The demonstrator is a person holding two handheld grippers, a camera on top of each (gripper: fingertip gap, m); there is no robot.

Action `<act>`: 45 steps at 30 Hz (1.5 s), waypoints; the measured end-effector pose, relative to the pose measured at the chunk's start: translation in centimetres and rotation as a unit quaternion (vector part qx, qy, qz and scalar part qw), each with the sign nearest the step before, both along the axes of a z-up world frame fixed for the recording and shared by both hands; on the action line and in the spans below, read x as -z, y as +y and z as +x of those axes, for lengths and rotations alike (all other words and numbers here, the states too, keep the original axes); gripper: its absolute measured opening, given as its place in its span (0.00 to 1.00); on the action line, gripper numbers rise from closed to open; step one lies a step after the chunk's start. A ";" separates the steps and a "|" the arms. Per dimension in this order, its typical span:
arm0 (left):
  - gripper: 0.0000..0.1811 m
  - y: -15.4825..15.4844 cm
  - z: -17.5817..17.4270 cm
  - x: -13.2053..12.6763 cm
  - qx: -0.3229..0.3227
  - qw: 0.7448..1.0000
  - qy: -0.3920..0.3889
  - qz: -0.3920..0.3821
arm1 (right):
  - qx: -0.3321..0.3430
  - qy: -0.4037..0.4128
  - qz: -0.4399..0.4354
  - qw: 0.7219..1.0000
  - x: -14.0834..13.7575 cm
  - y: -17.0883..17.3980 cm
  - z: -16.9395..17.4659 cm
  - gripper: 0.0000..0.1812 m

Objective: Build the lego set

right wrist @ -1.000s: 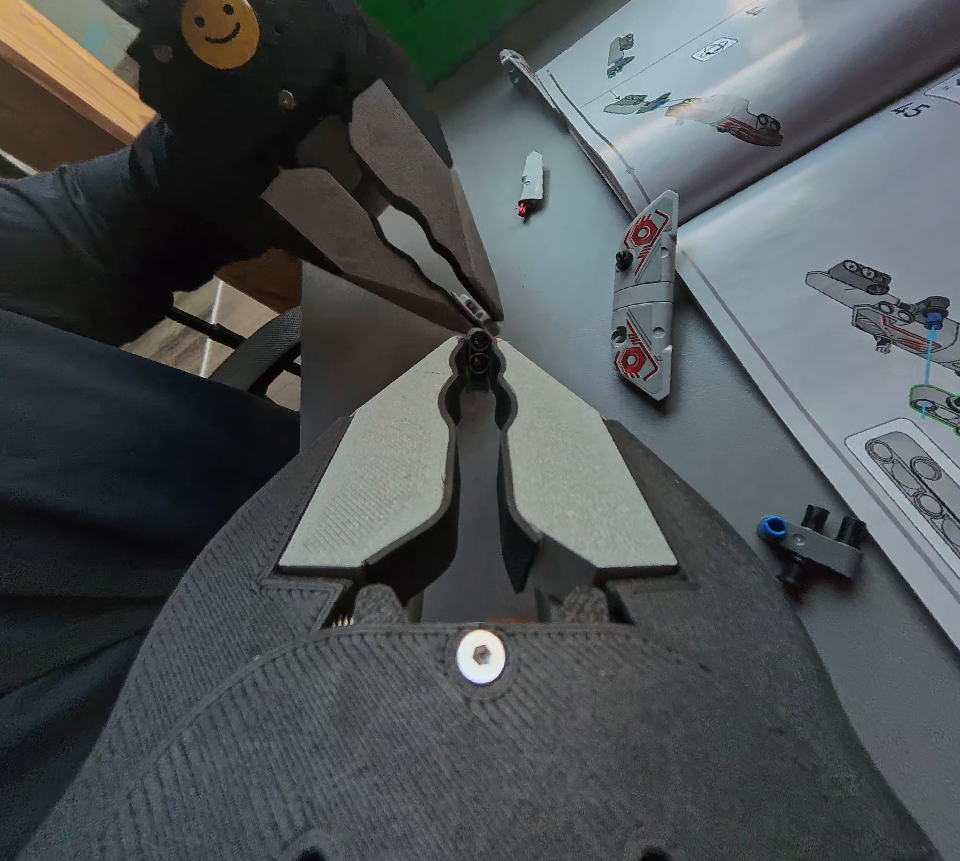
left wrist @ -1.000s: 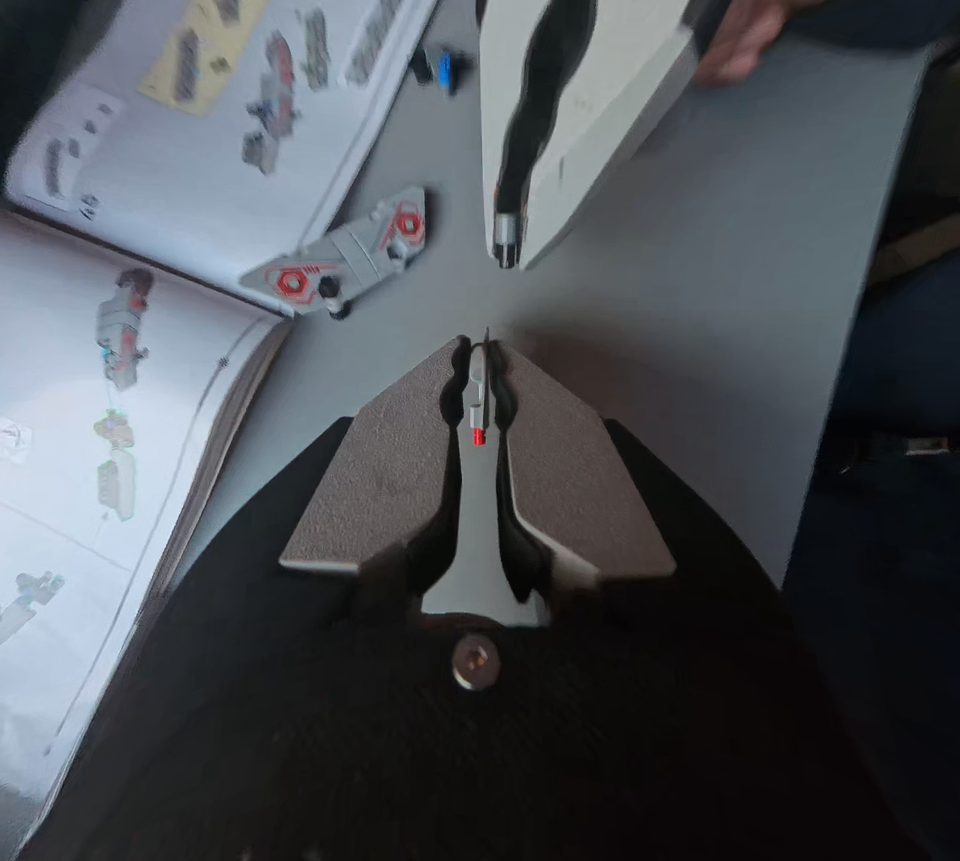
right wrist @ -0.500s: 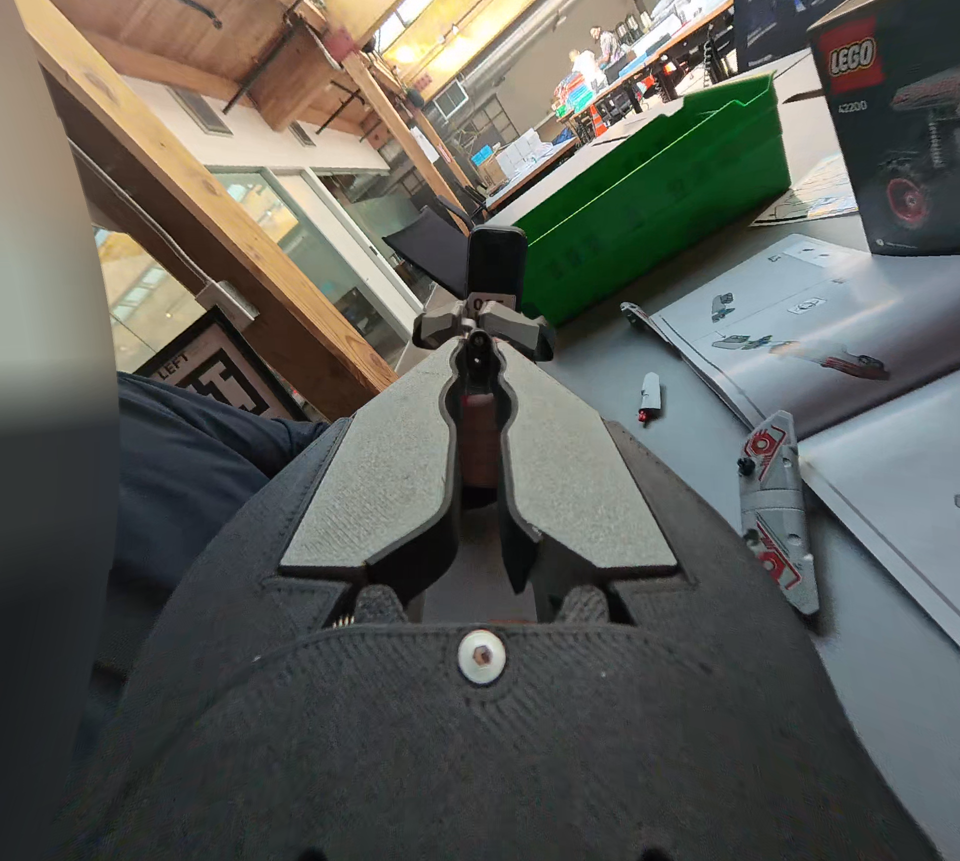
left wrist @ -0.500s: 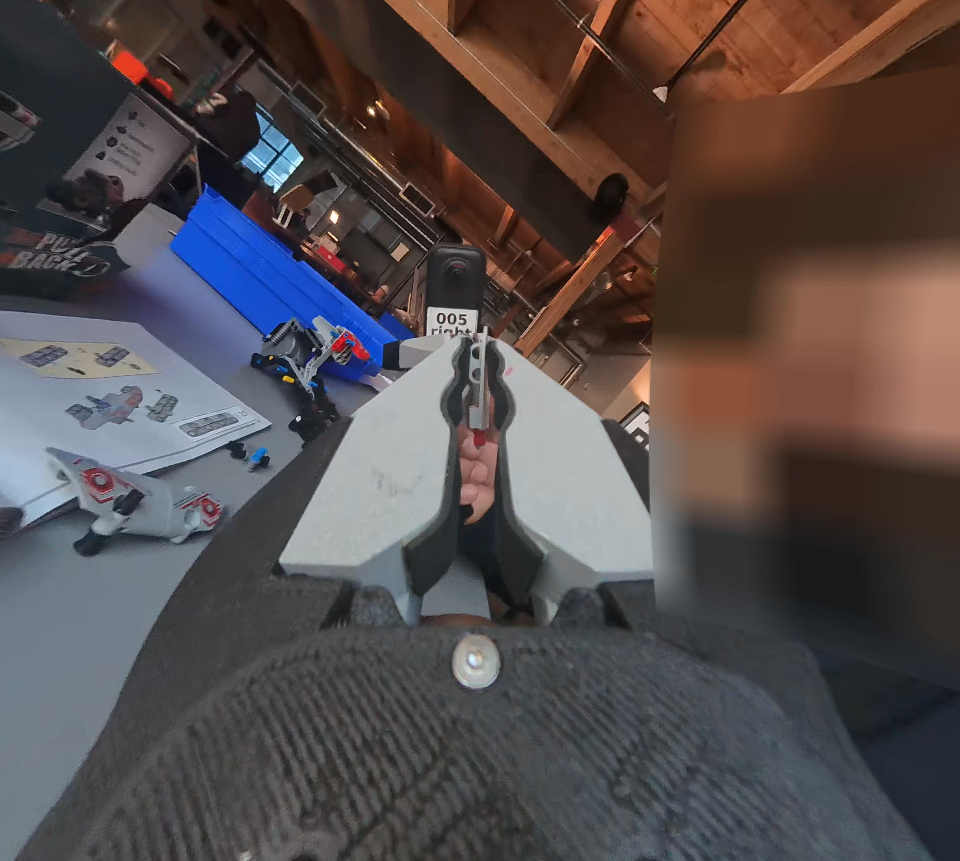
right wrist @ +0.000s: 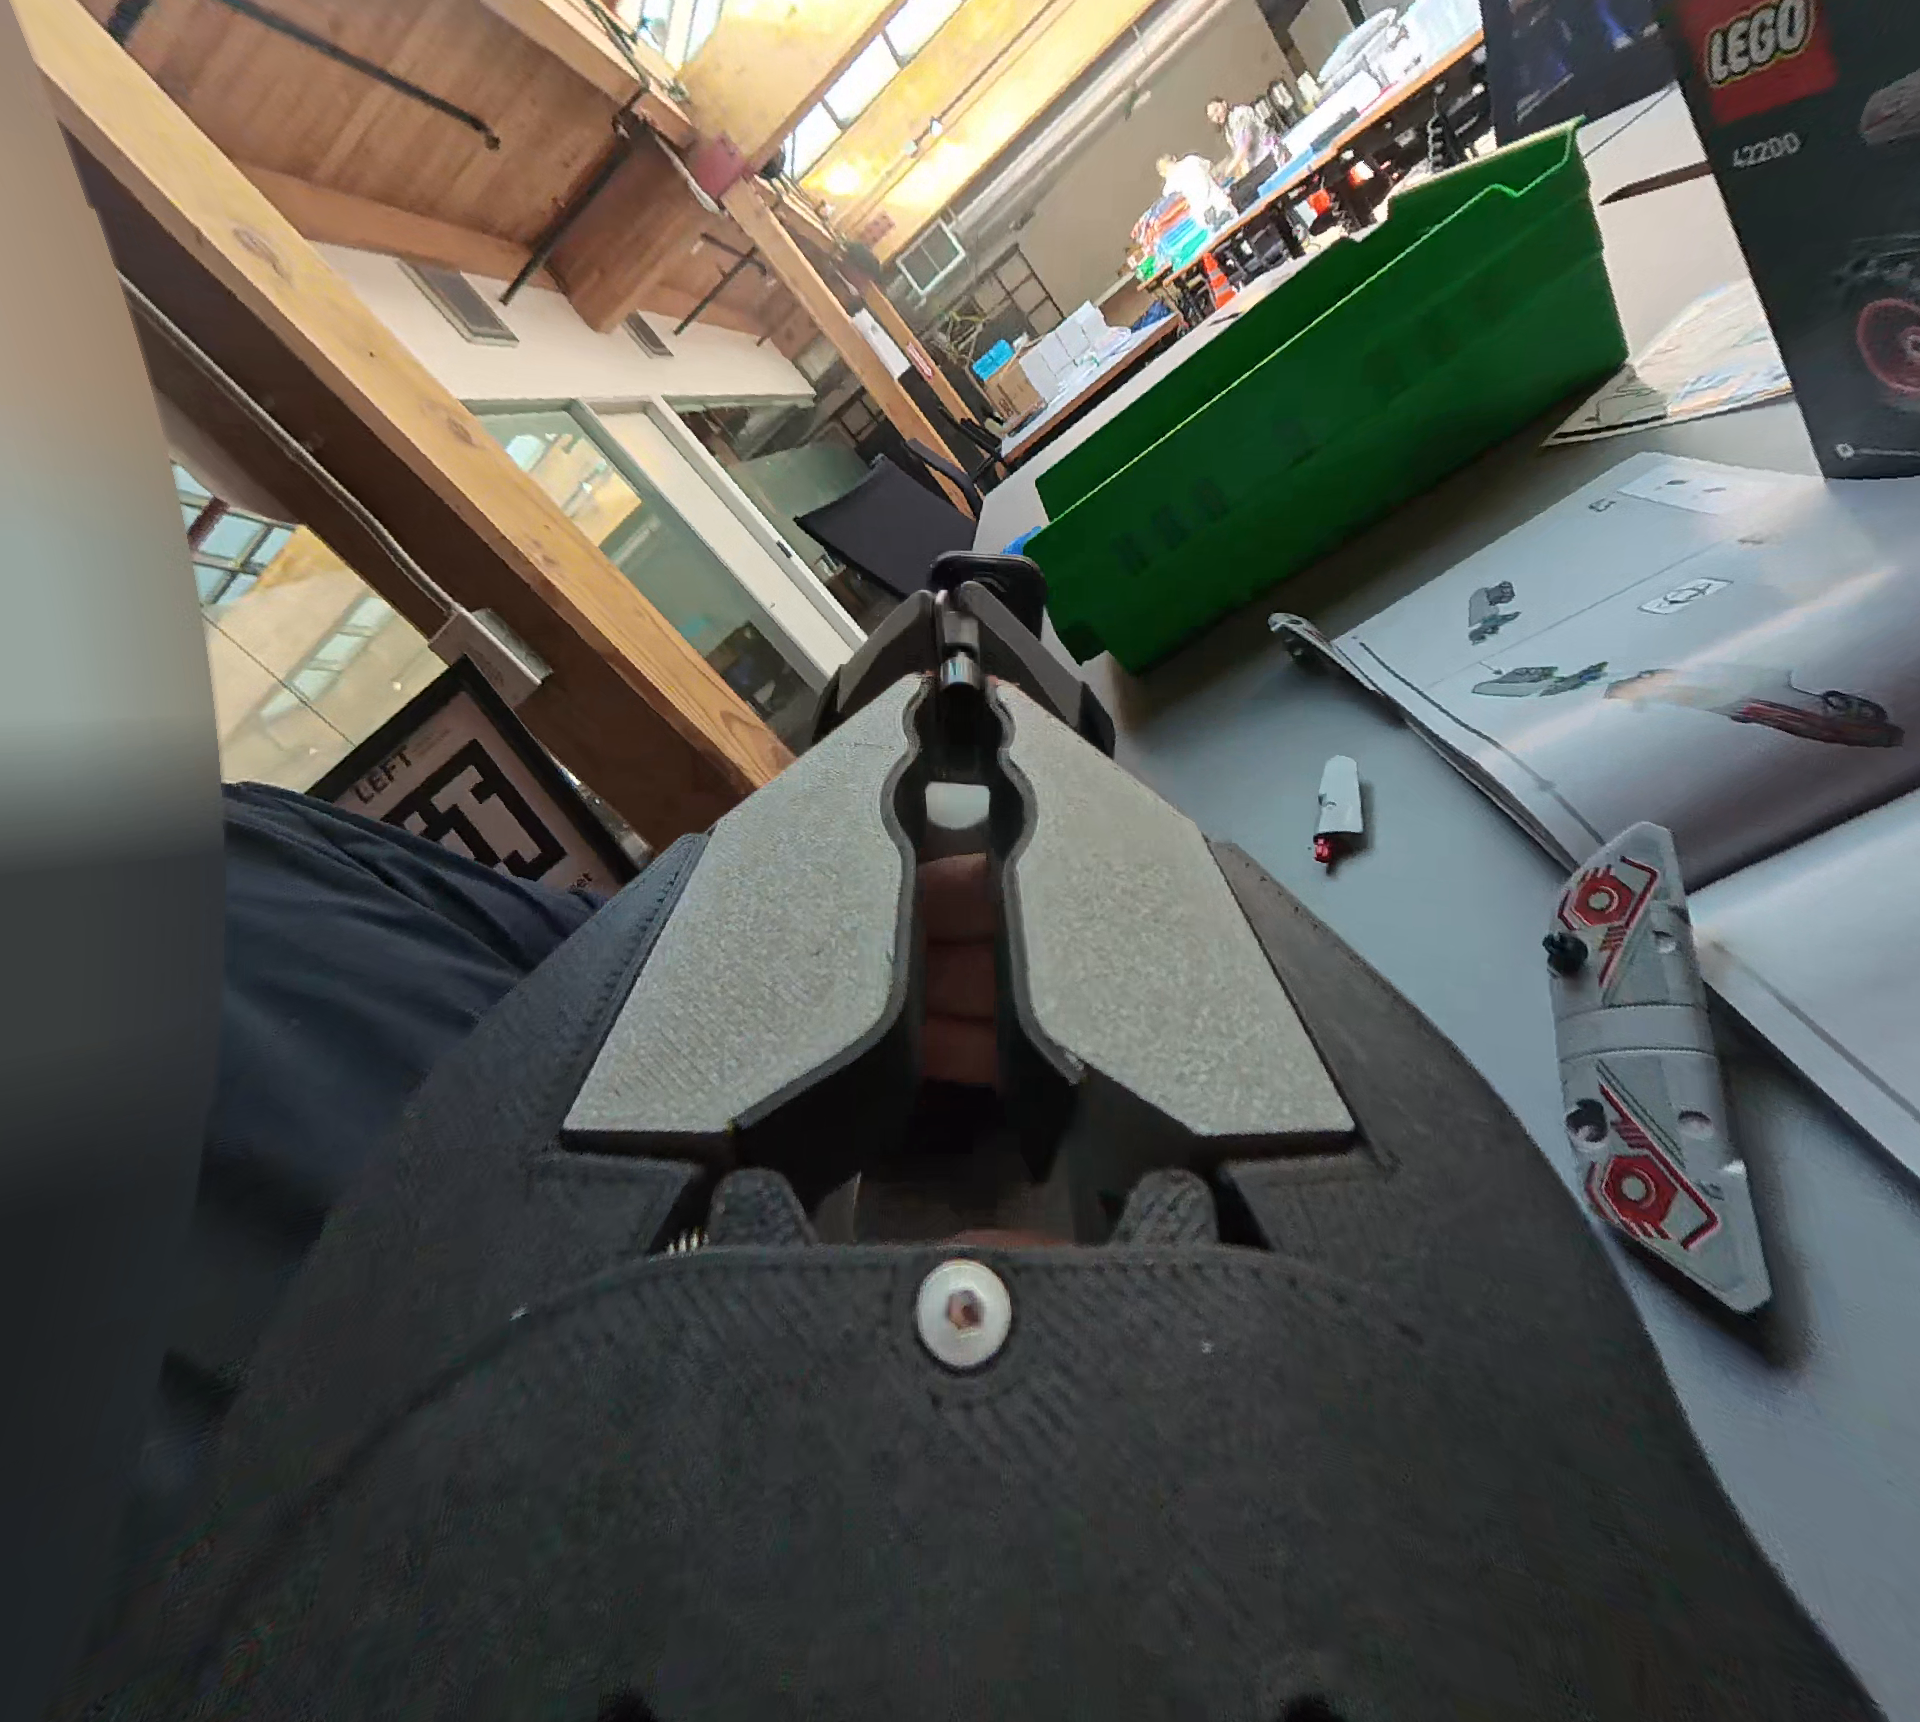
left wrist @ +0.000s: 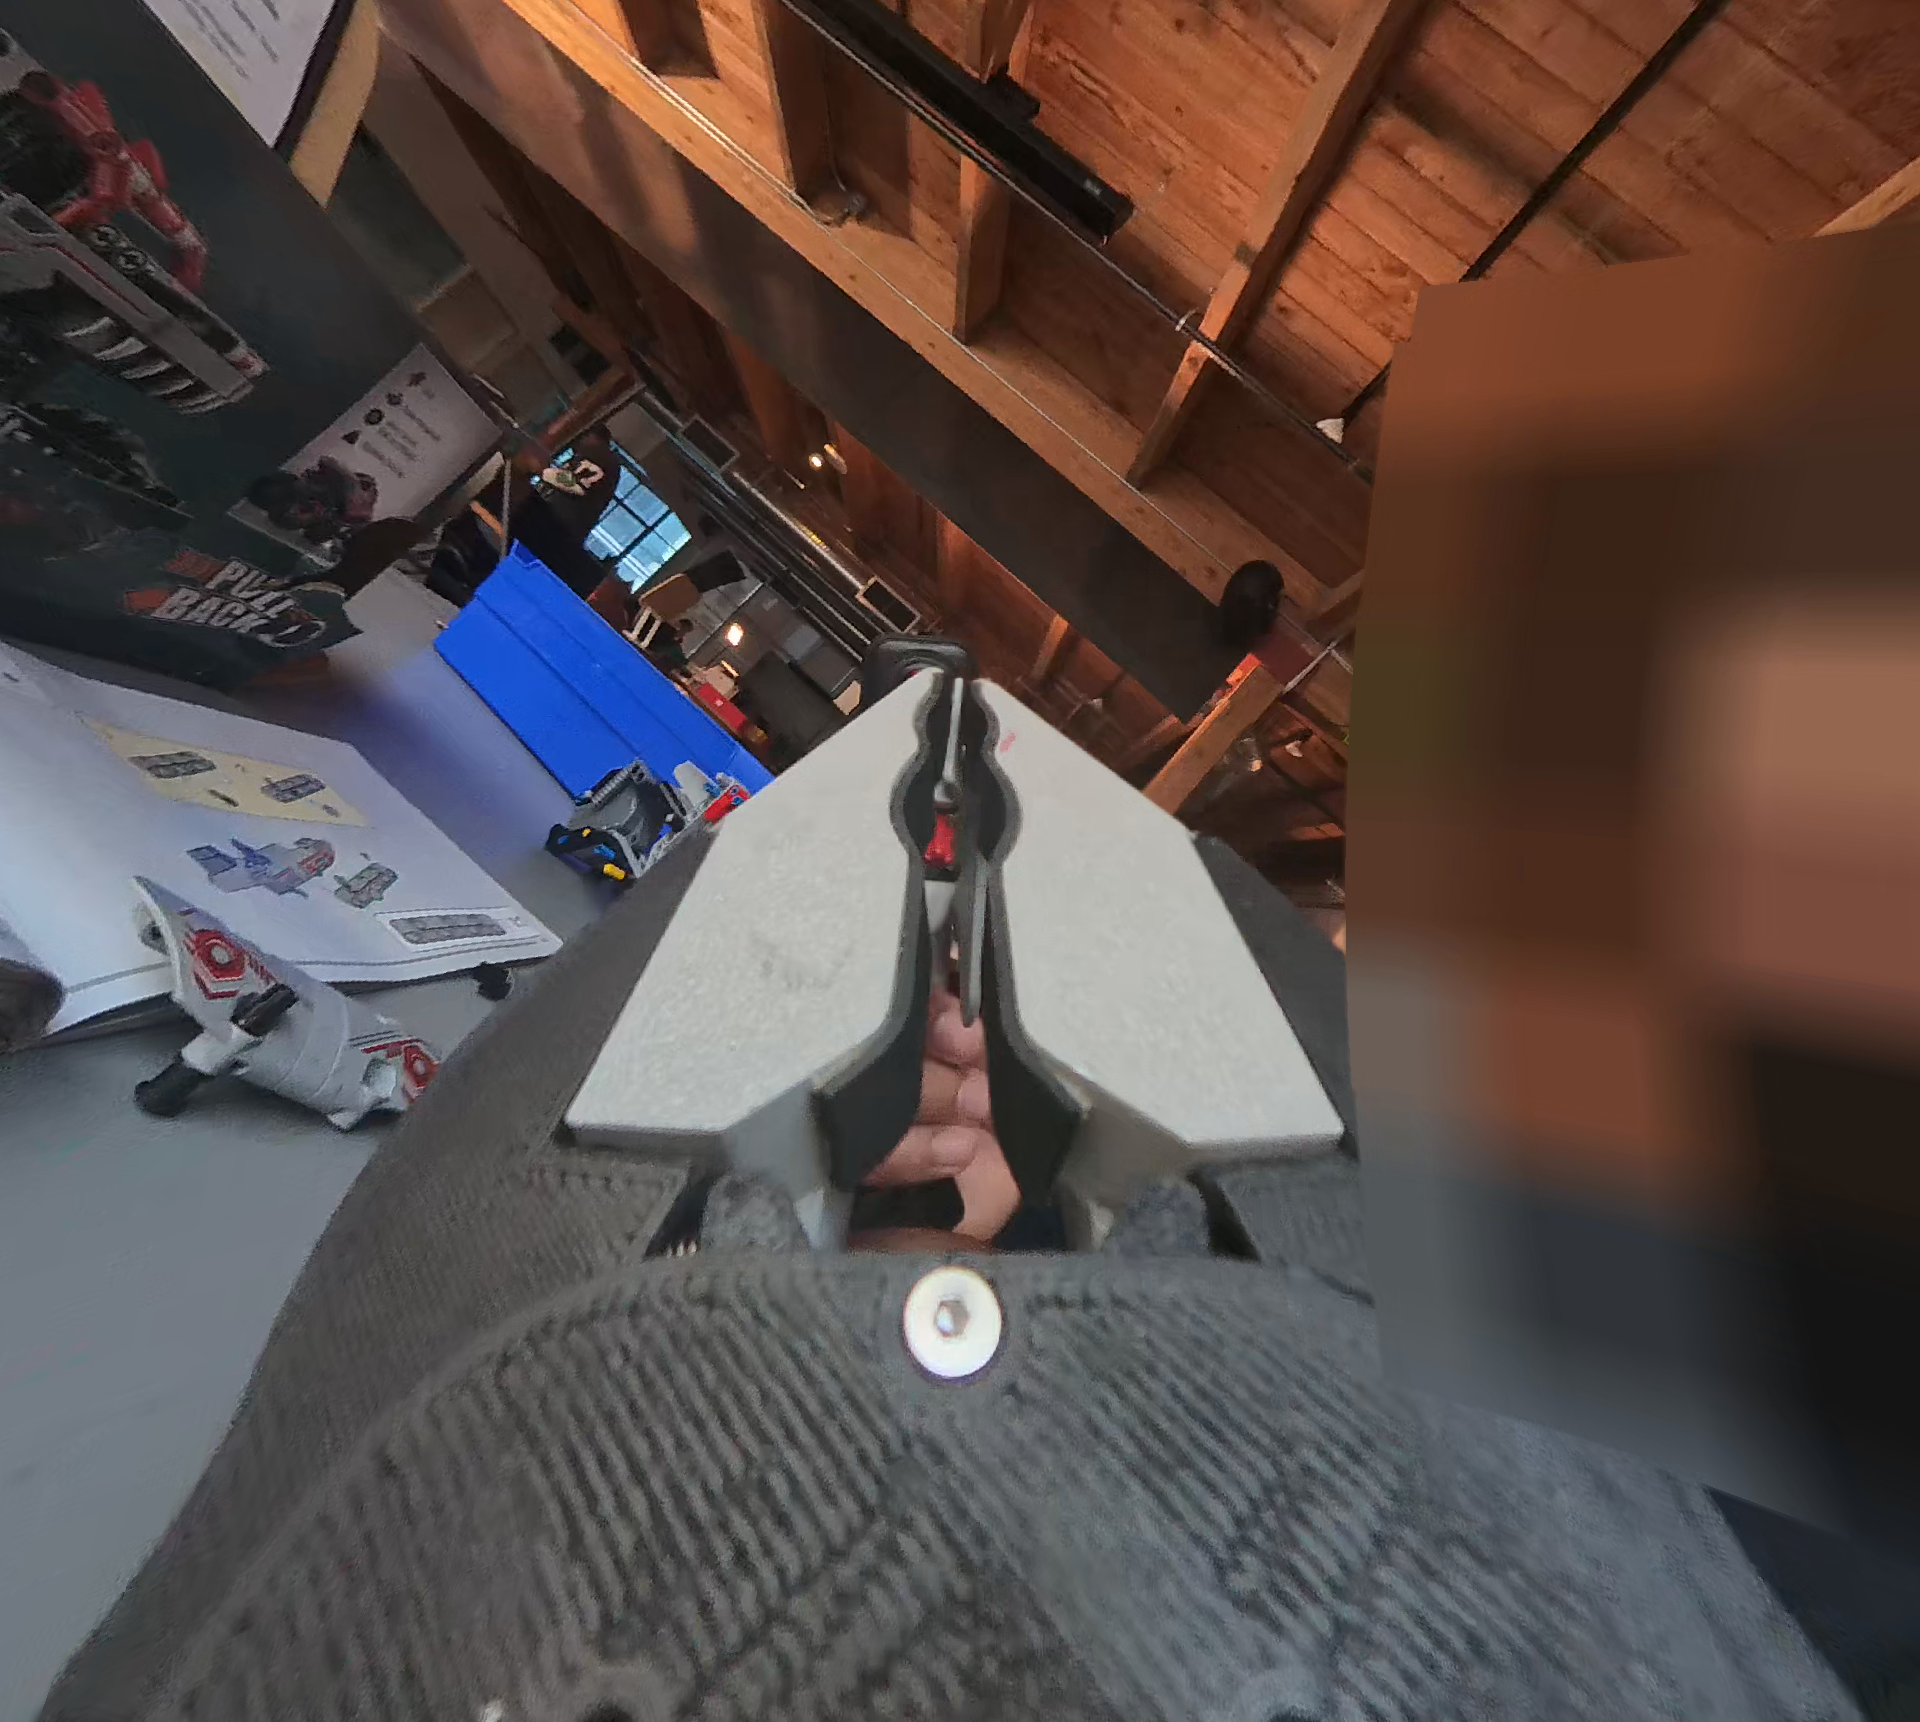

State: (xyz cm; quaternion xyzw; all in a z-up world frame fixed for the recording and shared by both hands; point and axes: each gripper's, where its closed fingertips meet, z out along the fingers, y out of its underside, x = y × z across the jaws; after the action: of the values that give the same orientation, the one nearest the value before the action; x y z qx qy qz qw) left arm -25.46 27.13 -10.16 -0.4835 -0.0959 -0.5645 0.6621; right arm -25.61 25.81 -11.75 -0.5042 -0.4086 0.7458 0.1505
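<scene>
My left gripper (left wrist: 951,698) is shut on a thin grey piece with a red pin (left wrist: 943,825), held up off the table. My right gripper (right wrist: 957,687) is shut on a small black-and-grey connector (right wrist: 956,662). The two grippers face each other tip to tip, and each largely hides the other. Whether the two pieces touch I cannot tell. A grey panel with red decals (left wrist: 286,1023) lies on the grey table (left wrist: 125,1257); it also shows in the right wrist view (right wrist: 1642,1070). A small white piece with a red pin (right wrist: 1337,802) lies on the table.
An open instruction booklet (left wrist: 156,841) (right wrist: 1683,664) lies beside the panel. A partly built model (left wrist: 639,815) stands before a blue bin (left wrist: 582,685). A green bin (right wrist: 1330,425) and a dark set box (right wrist: 1818,218) stand at the back. A person's hand (left wrist: 951,1122) shows behind the fingers.
Both grippers have lifted off the table and tilted up to level. Their tips have come closer together, each still holding its piece.
</scene>
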 end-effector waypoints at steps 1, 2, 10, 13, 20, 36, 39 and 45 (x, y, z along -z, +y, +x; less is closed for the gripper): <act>0.00 -0.1 0.1 -0.1 0.002 1.000 0.003 0.002 | 0.001 0.004 0.004 1.000 0.0 0.0 0.1 0.02; 0.00 -0.2 0.1 -0.2 0.005 1.000 0.002 0.003 | 0.002 0.011 0.007 1.000 -0.1 -0.1 0.1 0.02; 0.00 0.1 0.0 0.4 0.029 0.999 0.023 -0.028 | 0.011 0.003 0.020 1.000 0.3 0.2 0.0 0.02; 0.00 0.1 -0.1 0.8 0.031 0.998 0.034 -0.038 | 0.013 -0.001 0.016 1.000 0.6 0.4 0.1 0.02; 0.00 -0.2 -0.3 2.3 0.043 0.992 0.086 -0.078 | 0.013 -0.023 0.016 1.000 1.4 0.9 0.1 0.02; 0.00 -1.3 0.0 6.7 0.135 0.947 0.239 -0.166 | -0.002 -0.107 0.121 0.987 5.1 -0.2 -0.2 0.02; 0.01 -1.7 0.8 7.8 0.160 0.926 0.292 -0.179 | -0.007 -0.112 0.137 0.984 5.4 -0.5 -0.2 0.02; 0.00 -2.2 1.4 8.3 0.181 0.908 0.338 -0.169 | -0.019 -0.118 0.192 0.974 5.9 -1.0 0.3 0.02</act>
State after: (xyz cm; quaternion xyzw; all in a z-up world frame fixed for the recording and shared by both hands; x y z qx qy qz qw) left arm -24.05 24.89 -18.44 -0.7591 0.1284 -0.4526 0.4500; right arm -25.30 24.84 -17.67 -0.5424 -0.5688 0.5912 0.1810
